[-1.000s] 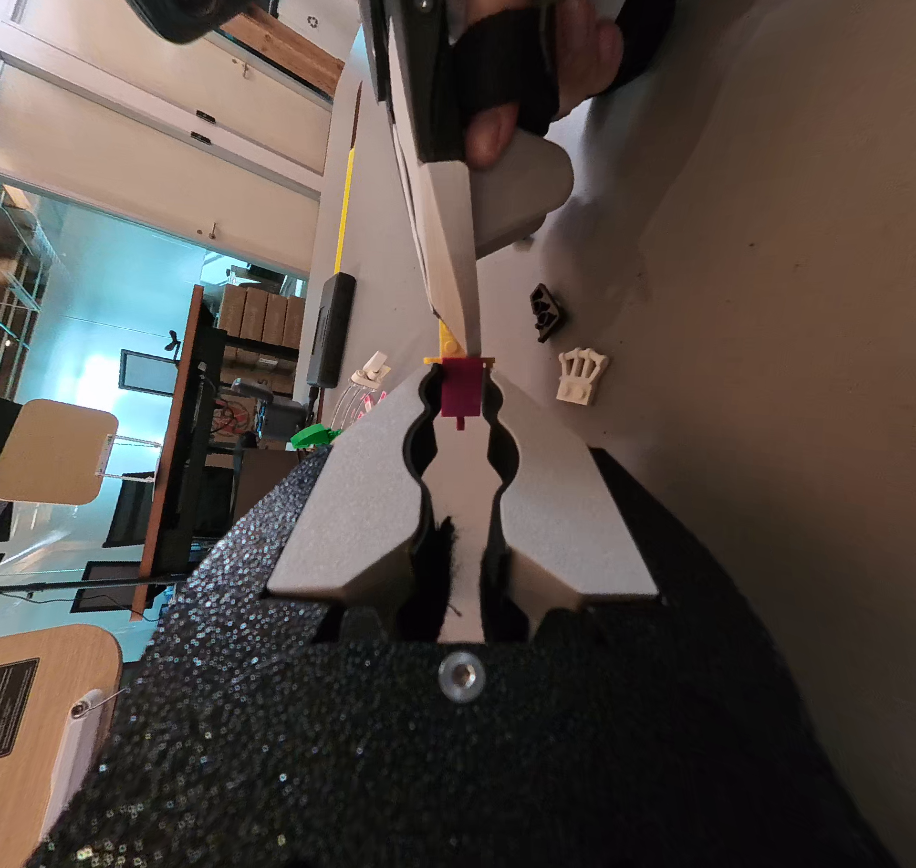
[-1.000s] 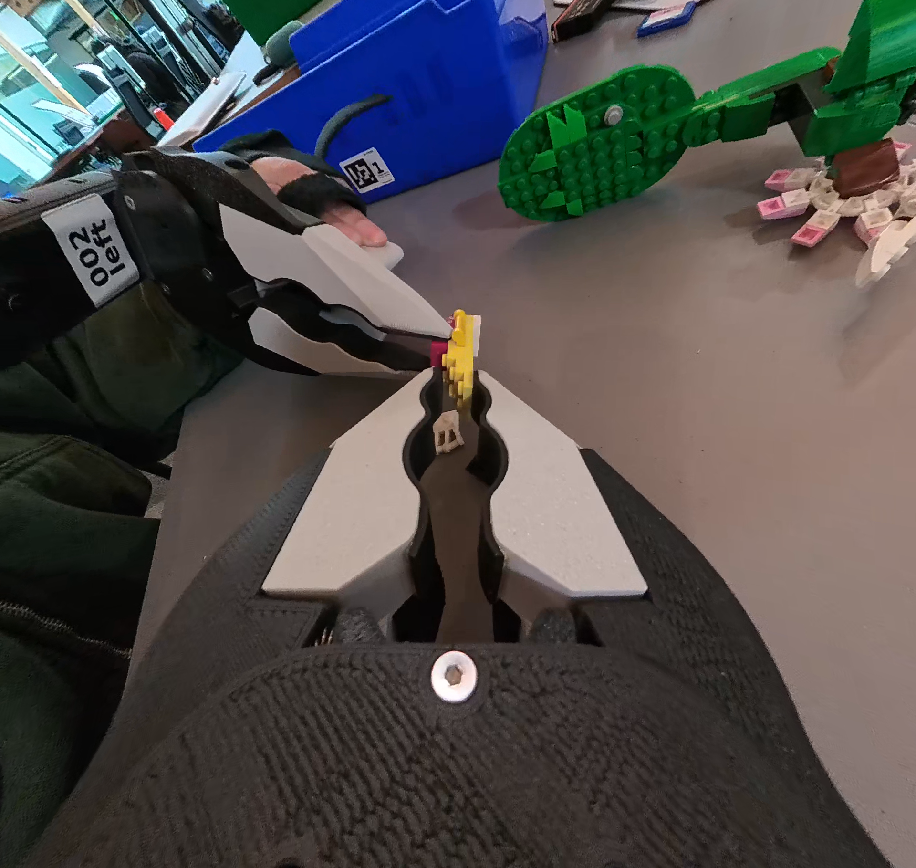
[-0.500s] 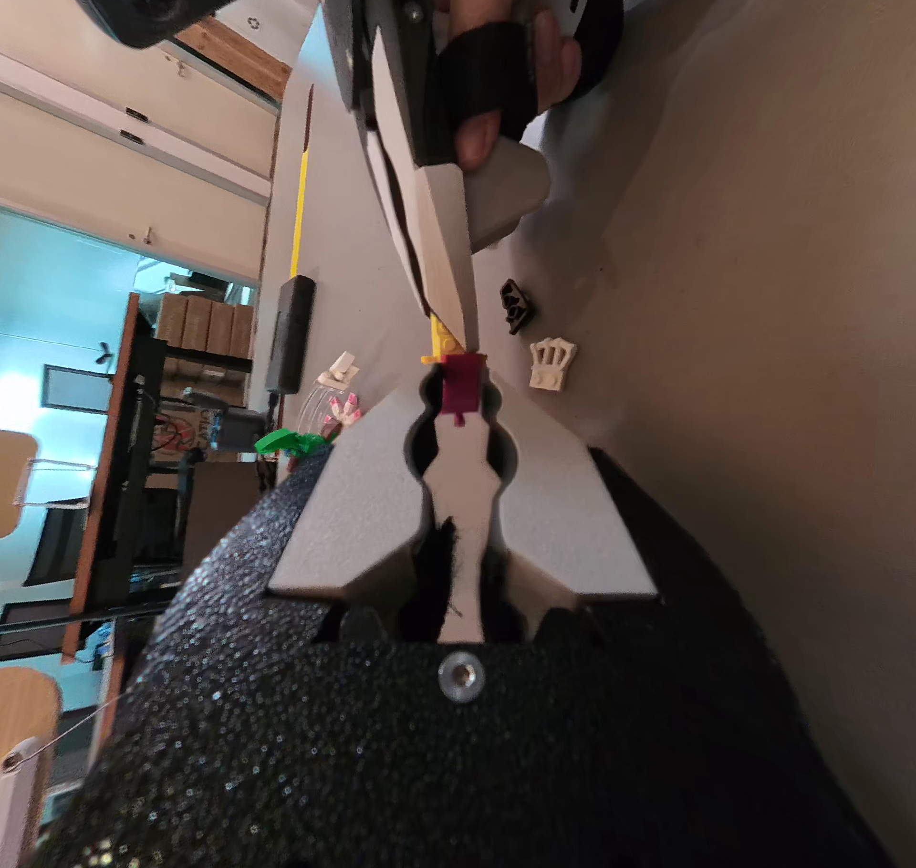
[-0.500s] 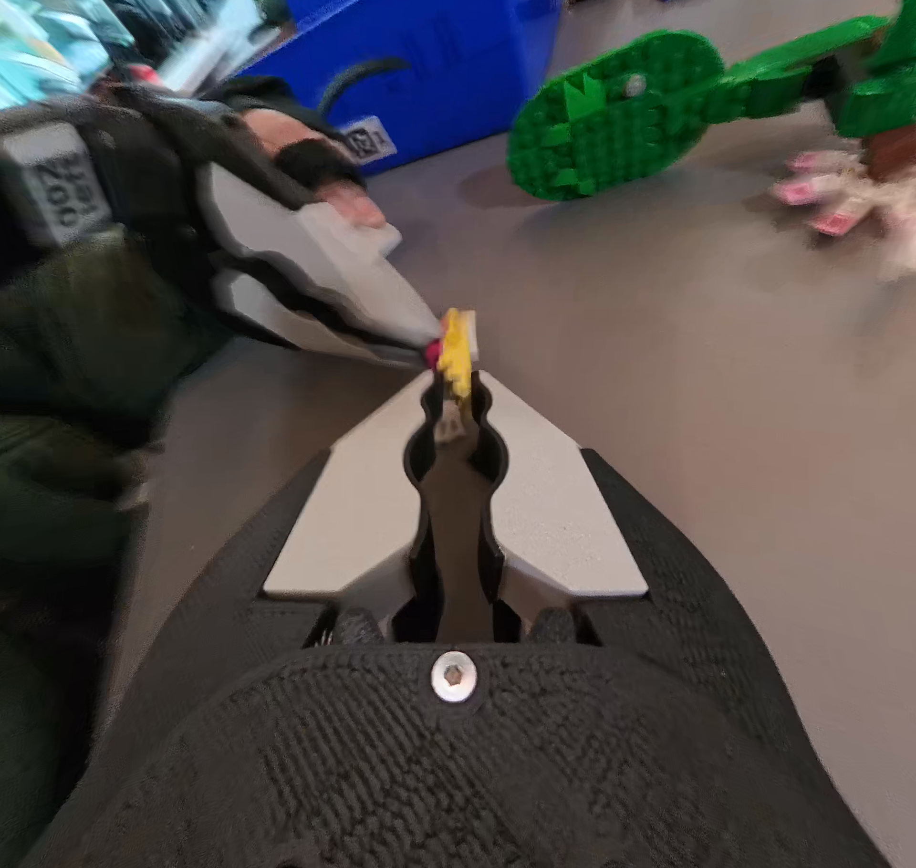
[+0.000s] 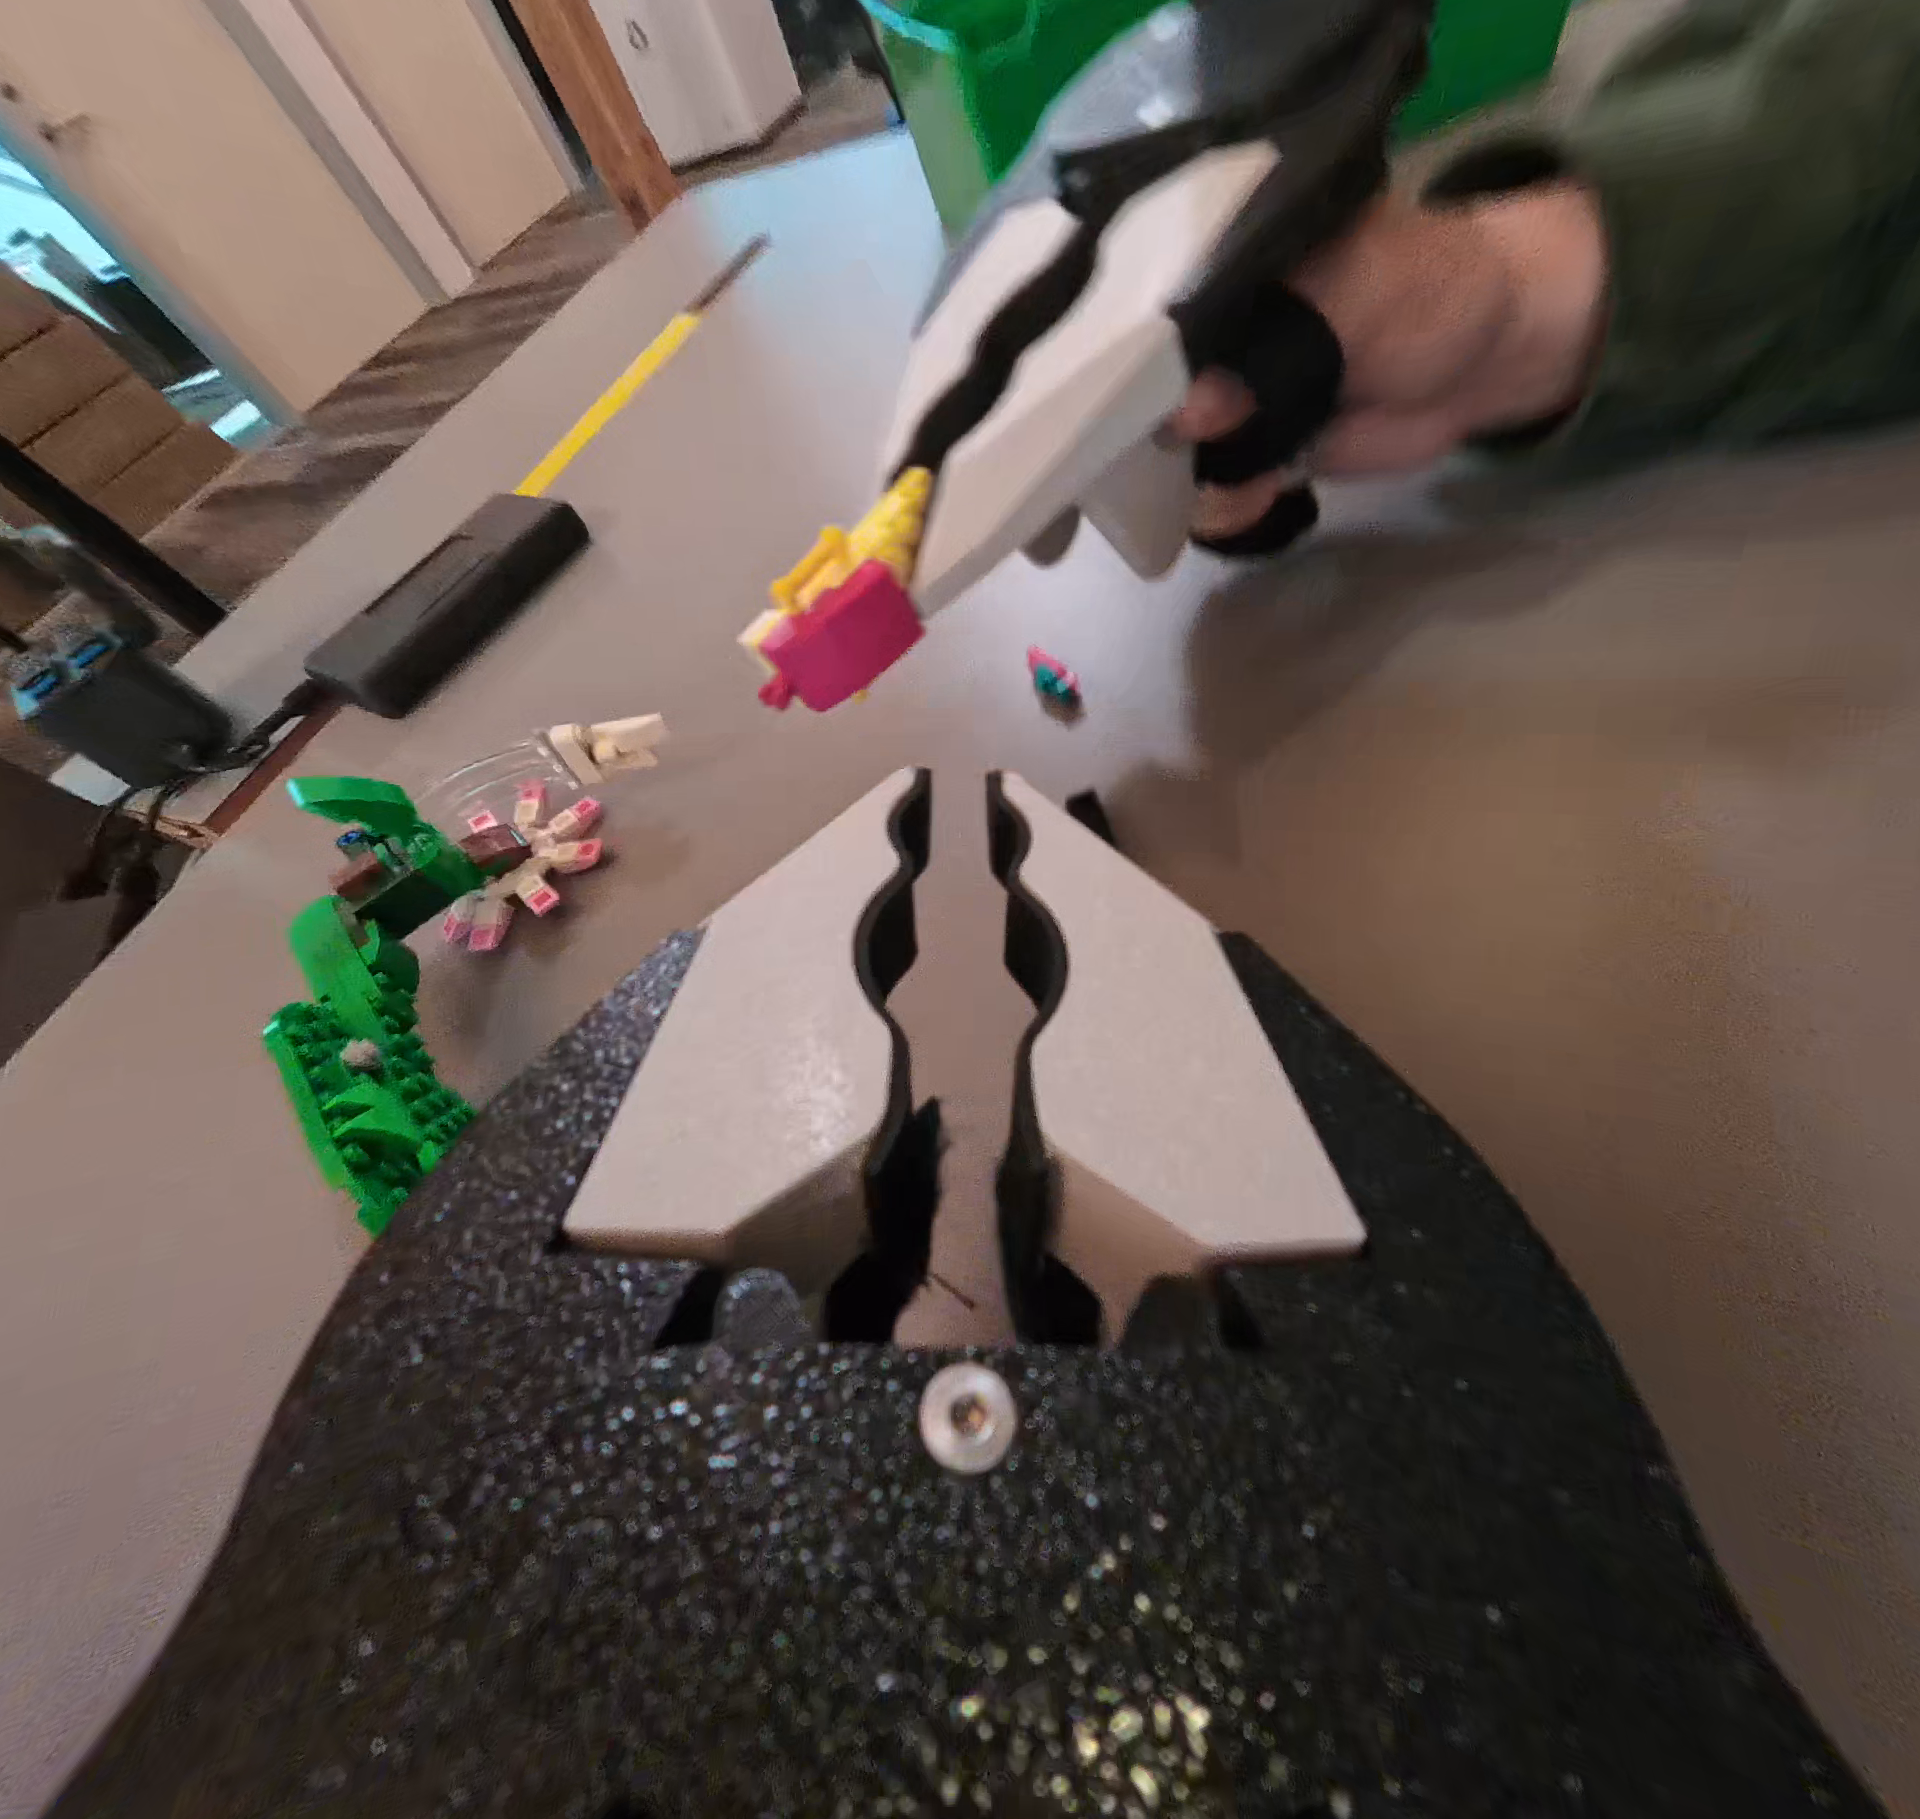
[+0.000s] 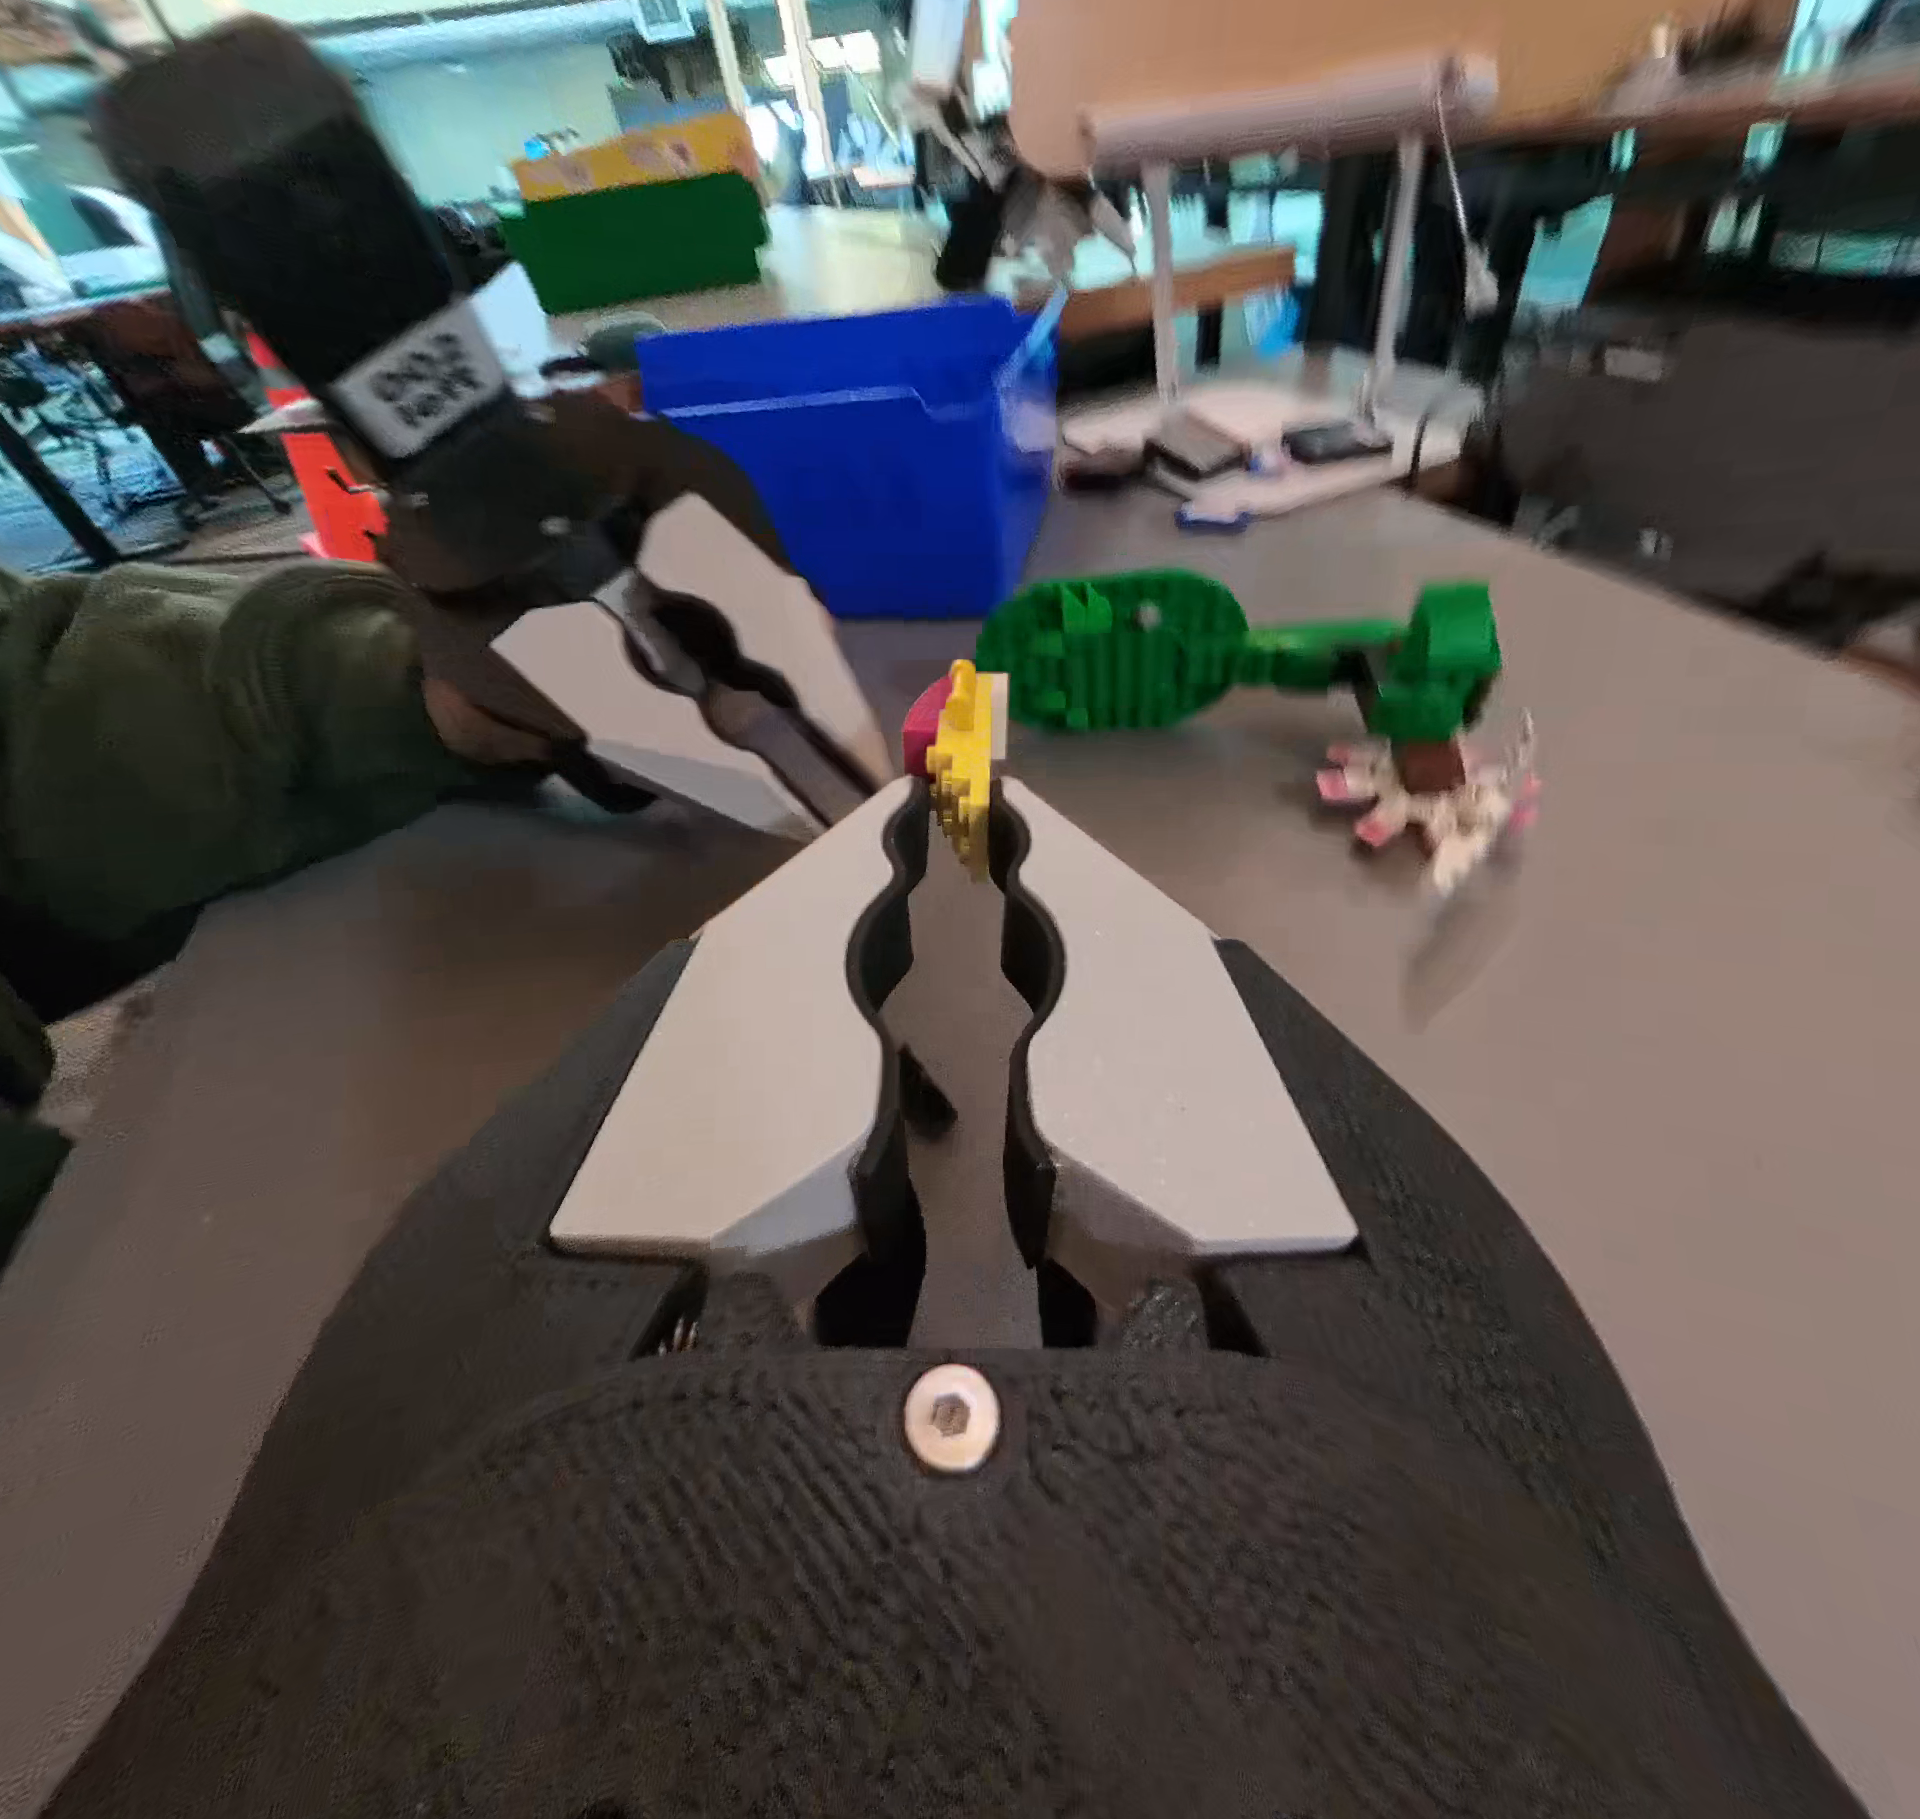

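My right gripper is shut on a small yellow brick piece that has a magenta brick and a white bit stuck to it, held above the grey table. In the left wrist view the same yellow and magenta assembly hangs from the right gripper's tips, ahead of and above my left gripper. My left gripper's jaws stand a narrow gap apart with nothing between them. It also shows in the right wrist view, just left of the held piece and apart from it.
A green brick model with a pink and white flower lies on the table; it also shows in the left wrist view. A blue bin stands behind. A white piece, a small teal piece and a black adapter lie farther off.
My left gripper has let go of the magenta brick and drawn back. The right gripper now holds the joined yellow and magenta piece alone, and both views have swung round.
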A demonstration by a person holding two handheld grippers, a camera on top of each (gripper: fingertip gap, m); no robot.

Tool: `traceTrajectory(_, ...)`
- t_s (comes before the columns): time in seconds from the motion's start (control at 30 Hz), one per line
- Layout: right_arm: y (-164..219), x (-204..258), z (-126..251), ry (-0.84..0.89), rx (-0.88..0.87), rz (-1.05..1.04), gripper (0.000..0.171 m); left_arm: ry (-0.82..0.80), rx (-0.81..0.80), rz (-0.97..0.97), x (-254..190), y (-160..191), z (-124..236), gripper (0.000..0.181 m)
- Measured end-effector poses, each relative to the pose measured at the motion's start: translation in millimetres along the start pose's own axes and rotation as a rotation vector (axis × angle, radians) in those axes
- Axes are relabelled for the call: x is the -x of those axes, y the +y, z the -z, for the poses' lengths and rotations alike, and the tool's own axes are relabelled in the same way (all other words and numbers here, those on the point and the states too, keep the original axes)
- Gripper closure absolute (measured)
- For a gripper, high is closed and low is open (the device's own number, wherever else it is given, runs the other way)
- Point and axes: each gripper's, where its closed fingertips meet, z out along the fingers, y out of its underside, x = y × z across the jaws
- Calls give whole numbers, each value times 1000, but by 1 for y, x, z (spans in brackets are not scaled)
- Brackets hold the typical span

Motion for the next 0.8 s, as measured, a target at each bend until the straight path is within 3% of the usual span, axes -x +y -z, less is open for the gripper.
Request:
traceTrajectory(0.03,-3,4,1,-15,-18,17,162,-30,-45,32,6,-6,3,167)
traceTrajectory(0.13,-5,11,1,-65,-45,20,162,-47,-154,64,11,-22,14,167)
traceTrajectory(0.4,-8,24,5,-121,-80,190,162,148,-353,399,11,-40,28,169)
traceTrajectory(0.7,-6,38,10,-190,-76,320,162,356,-354,517,-6,-40,28,177)
traceTrajectory(0.8,0,38,10,-178,-33,378,162,352,-333,479,-8,-36,27,178)
